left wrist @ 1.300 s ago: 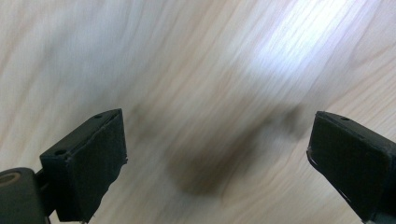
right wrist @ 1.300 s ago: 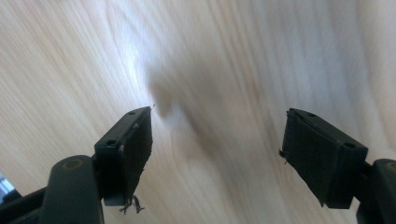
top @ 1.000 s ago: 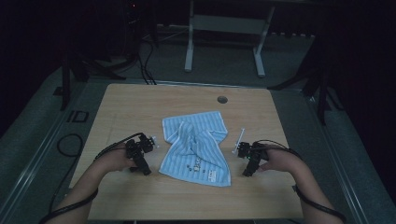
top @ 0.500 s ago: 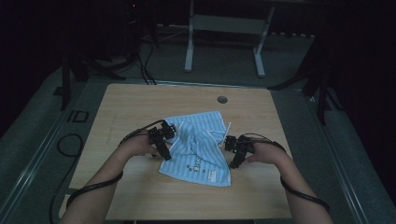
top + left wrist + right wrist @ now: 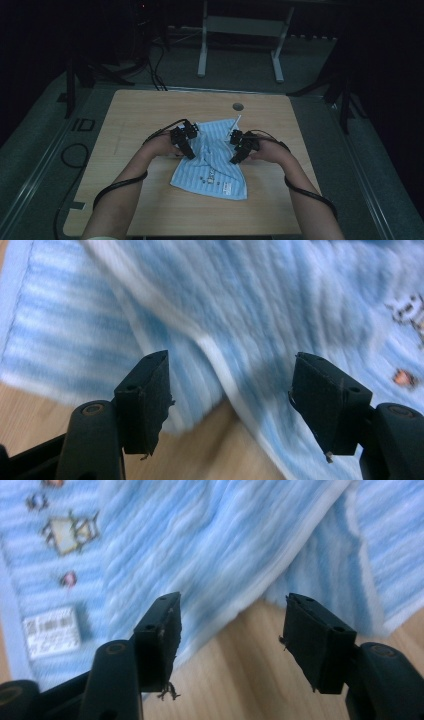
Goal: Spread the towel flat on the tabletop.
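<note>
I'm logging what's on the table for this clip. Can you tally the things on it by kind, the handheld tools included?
Striped blue towel: 1
Claws: 2, the left claw and the right claw, each with open jaws that have just been closing, at the towel's side edges
Round hole in the table: 1
Total: 4
</note>
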`<state>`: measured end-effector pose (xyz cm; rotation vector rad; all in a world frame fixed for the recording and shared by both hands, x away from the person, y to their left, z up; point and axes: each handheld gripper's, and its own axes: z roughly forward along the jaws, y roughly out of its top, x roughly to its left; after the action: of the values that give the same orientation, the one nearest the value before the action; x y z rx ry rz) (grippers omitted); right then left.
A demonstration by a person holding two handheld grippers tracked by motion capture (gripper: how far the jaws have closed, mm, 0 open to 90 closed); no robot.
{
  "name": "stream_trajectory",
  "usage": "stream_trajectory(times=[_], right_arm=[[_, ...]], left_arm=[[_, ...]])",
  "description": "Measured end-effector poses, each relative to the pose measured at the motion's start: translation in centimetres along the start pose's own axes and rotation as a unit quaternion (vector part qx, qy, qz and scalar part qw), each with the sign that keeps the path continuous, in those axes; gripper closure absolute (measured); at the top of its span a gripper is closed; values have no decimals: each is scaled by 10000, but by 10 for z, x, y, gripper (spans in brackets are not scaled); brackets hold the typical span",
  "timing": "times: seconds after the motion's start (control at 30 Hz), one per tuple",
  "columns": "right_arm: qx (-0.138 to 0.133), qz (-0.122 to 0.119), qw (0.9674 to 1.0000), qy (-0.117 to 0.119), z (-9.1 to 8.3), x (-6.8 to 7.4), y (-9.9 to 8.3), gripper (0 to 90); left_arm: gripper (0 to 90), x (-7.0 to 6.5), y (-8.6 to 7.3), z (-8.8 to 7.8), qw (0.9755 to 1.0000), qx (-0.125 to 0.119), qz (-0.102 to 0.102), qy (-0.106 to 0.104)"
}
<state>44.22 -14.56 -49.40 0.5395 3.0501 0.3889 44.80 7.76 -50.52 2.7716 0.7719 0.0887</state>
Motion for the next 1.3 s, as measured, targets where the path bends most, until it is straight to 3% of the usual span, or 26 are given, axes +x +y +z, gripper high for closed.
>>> stream_trajectory(times=[0.17, 0.3, 0.33, 0.37, 0.4, 0.43, 0.47, 0.5, 0.53, 0.63, 0.73, 0.83, 0.93, 1.13, 1.3], right_arm=[[-49, 106, 9999, 76, 10, -4, 6, 454], [53, 75, 9999, 66, 19, -3, 9, 622], [63, 30, 10000, 37, 20, -1, 10, 677], [63, 30, 10000, 37, 20, -1, 10, 677], [69, 21, 10000, 32, 20, 0, 10, 725], [89, -7, 10000, 26, 20, 1, 10, 774], [62, -64, 10000, -42, 17, 3, 9, 837], [62, -64, 10000, -42, 17, 3, 9, 837], [4, -114, 9999, -103, 11, 5, 7, 859], [-78, -143, 9997, -167, 3, 6, 4, 865], [-252, -137, 9993, -258, -15, 9, -4, 867], [-307, -141, 9989, -325, -22, 10, -9, 867], [-305, -144, 9988, -348, -30, 13, -20, 867], [-237, -29, 9991, -340, -29, 12, -32, 867], [-239, 3, 9992, -334, -31, 12, -41, 866]], left_arm=[[351, 1, 10, 6, 9999, -123, -105, -1], [467, -3, 14, 7, 9996, -261, -4, 49], [561, -5, 14, 6, 9995, -319, 58, 36], [627, -5, 14, 6, 9995, -319, 58, 36], [627, -7, 14, 5, 9993, -347, 100, 83], [704, -9, 15, 4, 9993, -355, 68, 90], [856, -10, 14, -1, 9992, -366, 36, 173], [895, -10, 14, -1, 9992, -366, 36, 173], [898, -11, 12, -8, 9990, -426, -14, 93], [900, -13, 9, -14, 9991, -396, -25, 144], [900, -15, 2, -19, 9995, -206, -110, 189], [900, -16, -3, -20, 9995, -158, -221, 135], [900, -21, -13, -13, 9997, 74, -160, 177], [900, -28, -16, 1, 9996, 255, -154, -5], [900, -35, -20, 8, 9994, 346, -51, -22]])
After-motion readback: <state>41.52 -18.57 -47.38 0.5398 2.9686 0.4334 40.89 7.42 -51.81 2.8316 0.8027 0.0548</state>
